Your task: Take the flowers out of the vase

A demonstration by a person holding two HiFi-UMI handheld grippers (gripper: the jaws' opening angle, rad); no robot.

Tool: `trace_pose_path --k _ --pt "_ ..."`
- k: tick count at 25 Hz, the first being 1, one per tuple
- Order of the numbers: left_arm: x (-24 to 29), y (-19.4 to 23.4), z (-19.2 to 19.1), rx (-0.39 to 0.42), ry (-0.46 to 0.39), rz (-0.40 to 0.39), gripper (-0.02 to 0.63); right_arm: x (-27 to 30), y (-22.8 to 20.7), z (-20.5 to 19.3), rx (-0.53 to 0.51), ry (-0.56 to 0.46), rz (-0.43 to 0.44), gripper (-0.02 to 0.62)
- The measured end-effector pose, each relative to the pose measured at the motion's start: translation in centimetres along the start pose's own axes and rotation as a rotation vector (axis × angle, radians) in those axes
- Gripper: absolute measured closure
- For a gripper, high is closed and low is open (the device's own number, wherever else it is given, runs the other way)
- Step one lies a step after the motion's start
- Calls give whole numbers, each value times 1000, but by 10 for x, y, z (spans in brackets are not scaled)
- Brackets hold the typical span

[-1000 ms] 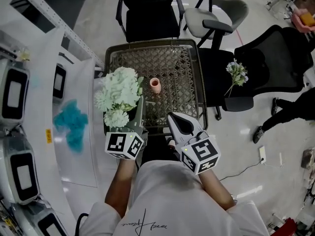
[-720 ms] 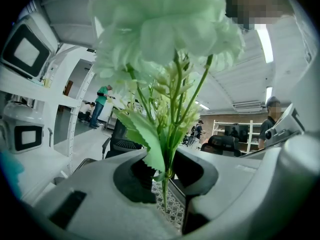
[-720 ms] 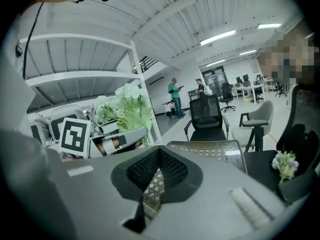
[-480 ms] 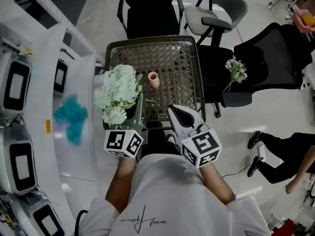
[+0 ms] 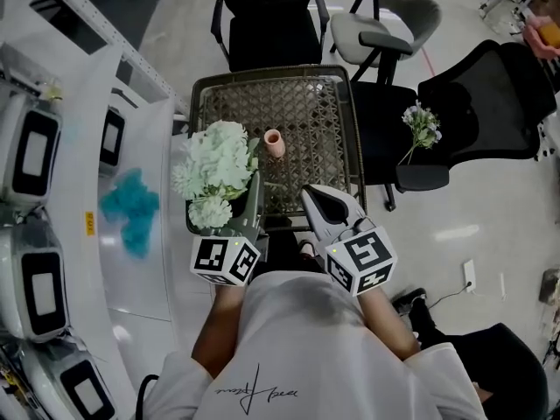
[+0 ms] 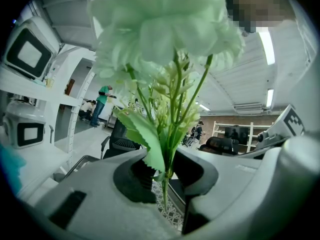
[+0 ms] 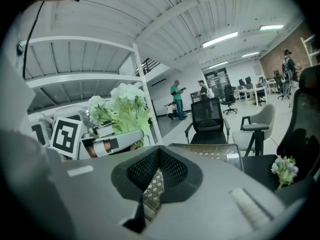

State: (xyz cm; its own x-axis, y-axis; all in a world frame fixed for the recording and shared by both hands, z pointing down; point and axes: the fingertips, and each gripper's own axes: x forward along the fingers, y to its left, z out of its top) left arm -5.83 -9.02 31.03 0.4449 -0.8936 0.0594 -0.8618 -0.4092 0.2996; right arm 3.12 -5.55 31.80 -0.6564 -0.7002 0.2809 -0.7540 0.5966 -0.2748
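Observation:
A bunch of pale green and white flowers (image 5: 214, 166) hangs over the left edge of the wicker table (image 5: 337, 160). My left gripper (image 5: 254, 186) is shut on its stems. In the left gripper view the green stems (image 6: 167, 171) are pinched between the two jaws and the blooms (image 6: 160, 29) fill the top. A small pink vase (image 5: 274, 143) stands upright on the table, apart from the bunch, and I see nothing in it. My right gripper (image 5: 308, 192) is over the table's near edge, shut and holding nothing. Its view shows its jaws (image 7: 159, 151) meeting, with the flowers (image 7: 125, 106) at left.
A small sprig of flowers (image 5: 422, 128) lies on the black chair (image 5: 490, 103) to the right. Two more chairs (image 5: 267, 24) stand behind the table. A white bench (image 5: 131, 269) with machines and a blue cloth (image 5: 129, 213) runs along the left.
My left gripper and the bunch have shifted a little over the table's left edge. A person's legs crossing the floor at the right have moved toward the bottom of the view.

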Motion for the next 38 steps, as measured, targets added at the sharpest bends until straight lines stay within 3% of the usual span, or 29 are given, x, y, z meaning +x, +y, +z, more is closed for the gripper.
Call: trace_pose_path --k 17,38 --pt "-18 -24 -7 5 46 -18 518 -10 1 6 -20 -31 -7 591" --pt "-30 -17 -15 -20 81 6 518 -4 9 2 -31 -9 21 591"
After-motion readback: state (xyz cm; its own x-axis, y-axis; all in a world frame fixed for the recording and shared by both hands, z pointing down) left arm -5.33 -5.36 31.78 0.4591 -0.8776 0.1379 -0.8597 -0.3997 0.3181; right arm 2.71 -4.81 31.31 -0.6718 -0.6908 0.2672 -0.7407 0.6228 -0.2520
